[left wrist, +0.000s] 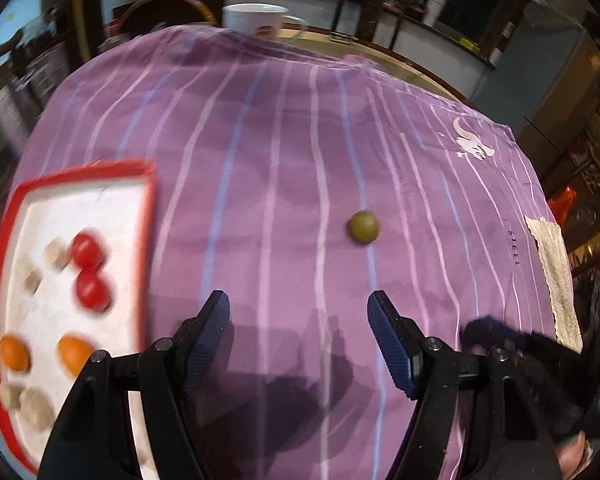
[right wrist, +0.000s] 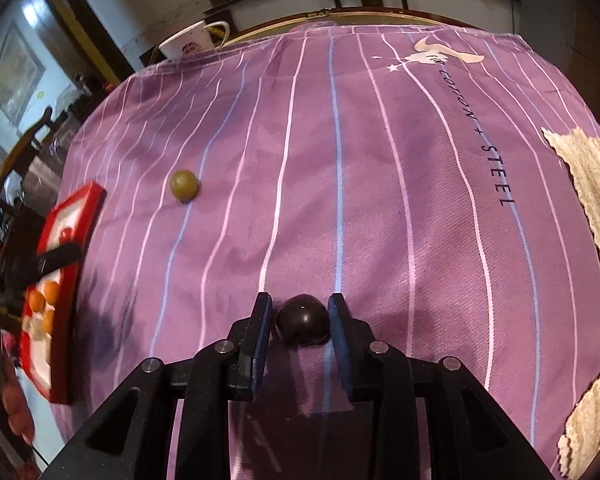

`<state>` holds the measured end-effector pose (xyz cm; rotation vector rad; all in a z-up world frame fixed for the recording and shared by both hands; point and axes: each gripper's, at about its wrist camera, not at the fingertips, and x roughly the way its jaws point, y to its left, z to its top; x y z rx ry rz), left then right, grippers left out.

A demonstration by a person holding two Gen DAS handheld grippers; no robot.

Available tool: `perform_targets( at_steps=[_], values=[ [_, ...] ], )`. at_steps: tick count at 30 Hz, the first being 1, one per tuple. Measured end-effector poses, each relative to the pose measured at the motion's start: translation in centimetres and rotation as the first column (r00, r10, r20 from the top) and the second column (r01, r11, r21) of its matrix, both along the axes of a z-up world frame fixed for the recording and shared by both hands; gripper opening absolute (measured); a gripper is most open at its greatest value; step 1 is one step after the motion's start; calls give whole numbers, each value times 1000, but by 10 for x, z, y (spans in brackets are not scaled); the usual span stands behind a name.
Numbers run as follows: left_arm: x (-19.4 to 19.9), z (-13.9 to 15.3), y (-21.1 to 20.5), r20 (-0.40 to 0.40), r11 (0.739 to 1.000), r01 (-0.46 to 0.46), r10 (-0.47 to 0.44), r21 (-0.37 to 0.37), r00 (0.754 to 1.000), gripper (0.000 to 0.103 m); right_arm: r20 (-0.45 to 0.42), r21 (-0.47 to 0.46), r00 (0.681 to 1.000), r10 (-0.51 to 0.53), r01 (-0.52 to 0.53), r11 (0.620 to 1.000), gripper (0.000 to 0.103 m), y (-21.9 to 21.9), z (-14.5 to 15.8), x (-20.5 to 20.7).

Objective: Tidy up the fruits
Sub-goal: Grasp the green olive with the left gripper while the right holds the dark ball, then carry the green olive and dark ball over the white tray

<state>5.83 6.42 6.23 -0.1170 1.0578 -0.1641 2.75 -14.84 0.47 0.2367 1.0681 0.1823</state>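
A small green fruit (left wrist: 363, 227) lies on the purple striped cloth (left wrist: 268, 152), ahead and right of my left gripper (left wrist: 298, 312), which is open and empty above the cloth. A red-rimmed white tray (left wrist: 4, 224) at the left holds two red fruits (left wrist: 87, 254), two orange fruits (left wrist: 73, 352) and several pale pieces. In the right wrist view my right gripper (right wrist: 300, 320) is shut on a dark purple round fruit (right wrist: 302, 320) just above the cloth (right wrist: 380, 200). The green fruit (right wrist: 184, 185) lies far left ahead, and the tray (right wrist: 66, 320) stands at the left edge.
A white mug (left wrist: 256, 20) (right wrist: 188, 42) stands past the far edge of the cloth. A beige woven mat (right wrist: 592, 240) (left wrist: 556, 276) lies at the right. Shelves and furniture surround the round table.
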Motion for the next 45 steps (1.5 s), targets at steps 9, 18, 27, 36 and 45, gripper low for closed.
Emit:
perform_targets(
  at_steps=[9, 18, 27, 36, 45],
  values=[
    [60, -19, -55, 11, 993, 91, -92, 72, 996, 71, 9, 5, 999, 48, -48, 999, 33, -6, -1, -6],
    [62, -46, -78, 10, 977, 172, -175, 128, 985, 53, 2, 23, 999, 53, -53, 998, 30, -9, -2, -9],
    [43, -30, -65, 26, 982, 166, -169, 85, 985, 24, -20, 67, 999, 25, -24, 997, 28, -13, -2, -6],
    [-9, 7, -19, 68, 996, 86, -83, -33, 994, 24, -15, 85, 999, 40, -39, 996, 28, 3, 10, -8],
    [-56, 19, 90, 46, 989, -128, 132, -70, 990, 24, 33, 98, 986, 162, -164, 982, 28, 73, 37, -4]
  ],
)
